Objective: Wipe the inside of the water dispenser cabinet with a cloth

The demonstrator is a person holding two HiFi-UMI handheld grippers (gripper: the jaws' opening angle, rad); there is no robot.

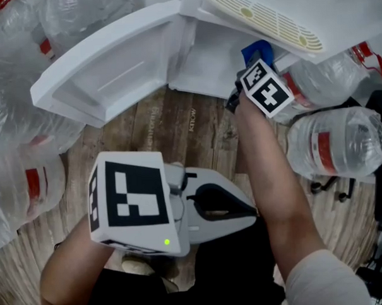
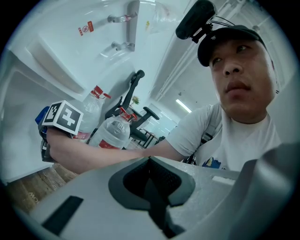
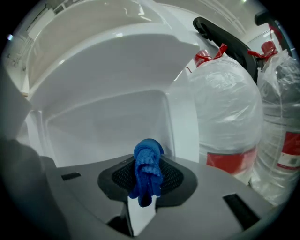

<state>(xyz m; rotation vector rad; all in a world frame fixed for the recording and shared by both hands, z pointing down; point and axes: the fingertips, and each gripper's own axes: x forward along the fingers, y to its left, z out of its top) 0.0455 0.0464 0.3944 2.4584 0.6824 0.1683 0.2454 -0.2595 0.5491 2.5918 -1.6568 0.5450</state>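
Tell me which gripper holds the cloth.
The right gripper, up at the white cabinet: a blue cloth is pinched in its jaws. The left gripper is shut and empty.

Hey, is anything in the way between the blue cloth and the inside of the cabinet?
Nothing visible. The right gripper holds the cloth facing the open cabinet, whose white interior is bare; the bagged bottles stand off to the side.

The cloth (image 3: 148,172) is blue and bunched into a tight upright wad. It sits at the lower centre of the right gripper view, pinched between the jaws of the right gripper (image 3: 146,187). Just beyond it the water dispenser cabinet (image 3: 108,117) is open, white and smooth inside. In the head view its door (image 1: 108,73) hangs open at upper left.
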